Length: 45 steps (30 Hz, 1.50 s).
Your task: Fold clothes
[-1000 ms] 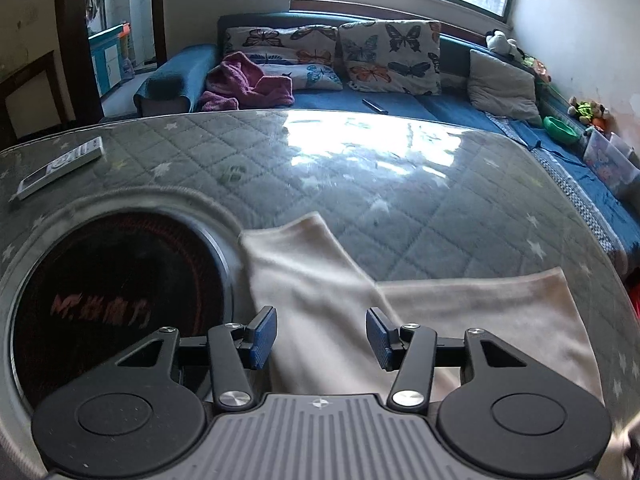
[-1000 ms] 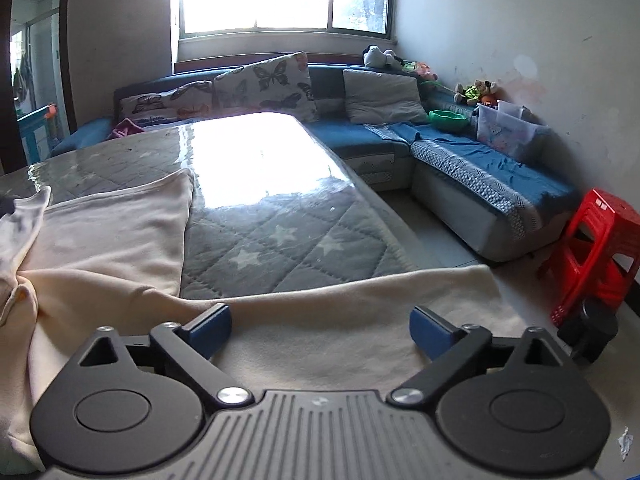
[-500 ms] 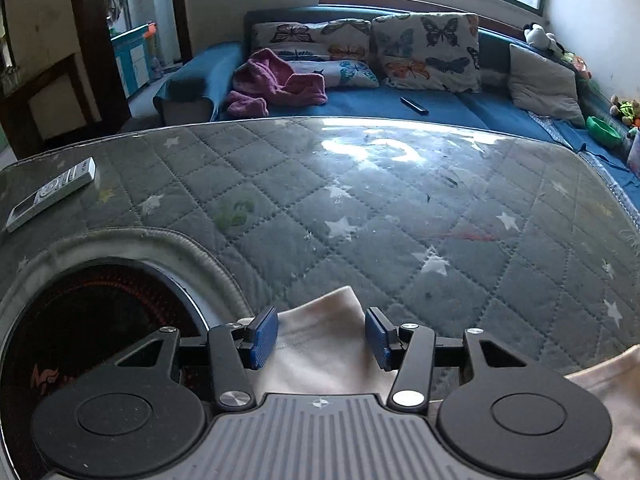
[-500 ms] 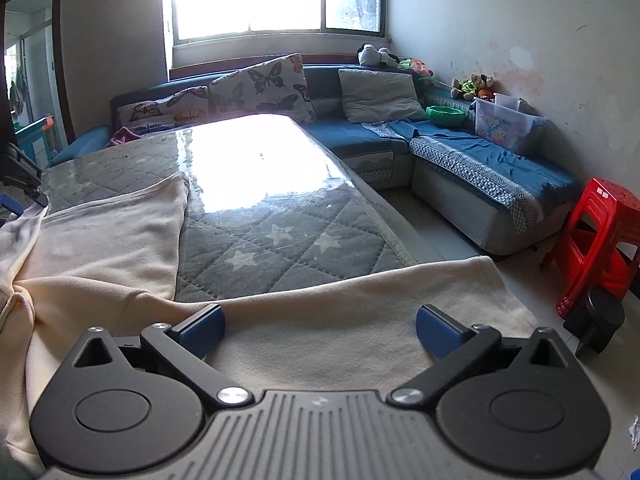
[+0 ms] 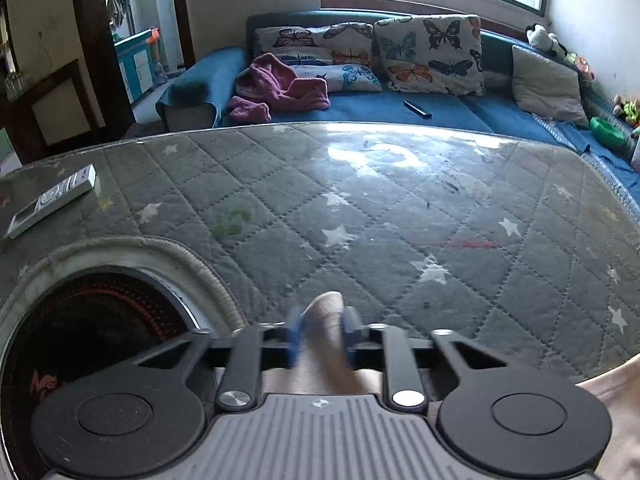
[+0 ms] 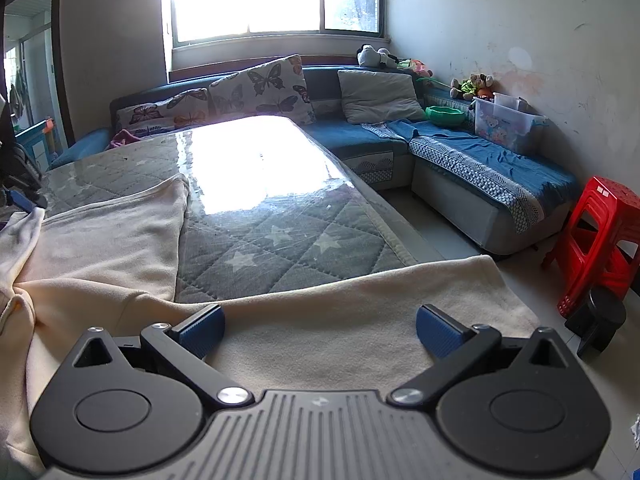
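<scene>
**Cream Garment Pinched at One End, Spread Under the Other**

The table carried a grey quilted cover stitched in diamonds and dotted with pale stars, under a glossy sheet that threw back the window's glare. Near its left edge lay a white remote control, and a round dark opening with reddish rings was cut into the cover at the near left. Beyond the table ran a blue sofa with butterfly cushions, a crumpled pink garment and a small black remote on its seat. Along the right wall the sofa turned a corner; a green bowl and a clear storage box sat there, and a red plastic stool stood on the floor.

The cream garment lay across the near part of the table, one flap reaching up toward the glare and the near edge hanging off the right side.

The left gripper was held low over the table, just right of the round opening, its blue pads drawn together on a bunched fold of the cream cloth. The right gripper hovered over the spread cloth near the table's right edge, its jaws wide apart with nothing between them but the fabric below.
</scene>
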Each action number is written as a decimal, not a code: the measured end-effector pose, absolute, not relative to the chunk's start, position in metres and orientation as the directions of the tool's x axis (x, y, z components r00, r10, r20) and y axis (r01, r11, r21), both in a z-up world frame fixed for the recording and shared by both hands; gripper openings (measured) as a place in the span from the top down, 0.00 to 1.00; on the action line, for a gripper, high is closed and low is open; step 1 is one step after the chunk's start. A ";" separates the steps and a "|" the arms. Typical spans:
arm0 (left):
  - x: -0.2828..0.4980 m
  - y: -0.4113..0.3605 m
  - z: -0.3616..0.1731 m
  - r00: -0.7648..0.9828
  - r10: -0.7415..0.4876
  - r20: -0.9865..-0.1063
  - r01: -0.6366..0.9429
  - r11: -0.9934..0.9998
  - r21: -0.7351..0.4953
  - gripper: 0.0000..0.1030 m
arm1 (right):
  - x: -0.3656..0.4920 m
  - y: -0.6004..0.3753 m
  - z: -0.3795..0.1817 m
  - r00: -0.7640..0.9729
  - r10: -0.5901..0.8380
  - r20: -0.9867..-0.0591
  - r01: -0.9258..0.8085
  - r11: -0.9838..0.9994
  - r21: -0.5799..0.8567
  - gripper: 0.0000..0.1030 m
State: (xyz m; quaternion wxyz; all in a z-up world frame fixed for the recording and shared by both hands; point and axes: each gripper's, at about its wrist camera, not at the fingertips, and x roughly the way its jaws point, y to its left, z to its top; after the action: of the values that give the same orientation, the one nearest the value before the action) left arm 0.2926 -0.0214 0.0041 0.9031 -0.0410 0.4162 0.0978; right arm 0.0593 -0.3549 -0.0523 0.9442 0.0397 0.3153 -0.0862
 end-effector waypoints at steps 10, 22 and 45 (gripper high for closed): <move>0.219 0.012 0.044 0.725 0.028 -0.688 -0.192 0.968 -0.163 0.92 | 0.060 -0.355 -0.053 0.788 -0.136 -0.600 0.188 0.982 0.024 0.00; 0.079 0.074 0.099 0.833 0.007 -0.553 -0.174 0.952 -0.250 0.92 | 0.060 -0.355 -0.053 0.787 -0.138 -0.601 0.188 0.982 0.019 0.00; -0.019 0.174 0.048 0.719 0.260 -0.644 -0.450 0.881 -0.147 0.93 | 0.062 -0.350 -0.051 0.779 -0.134 -0.613 0.143 0.989 -0.035 0.00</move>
State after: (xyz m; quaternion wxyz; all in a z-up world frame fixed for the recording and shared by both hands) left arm -0.0188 0.1742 0.0482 0.9153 -0.1480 0.3205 0.1938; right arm 0.0621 -0.3499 -0.0512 0.9431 0.0069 0.3244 -0.0732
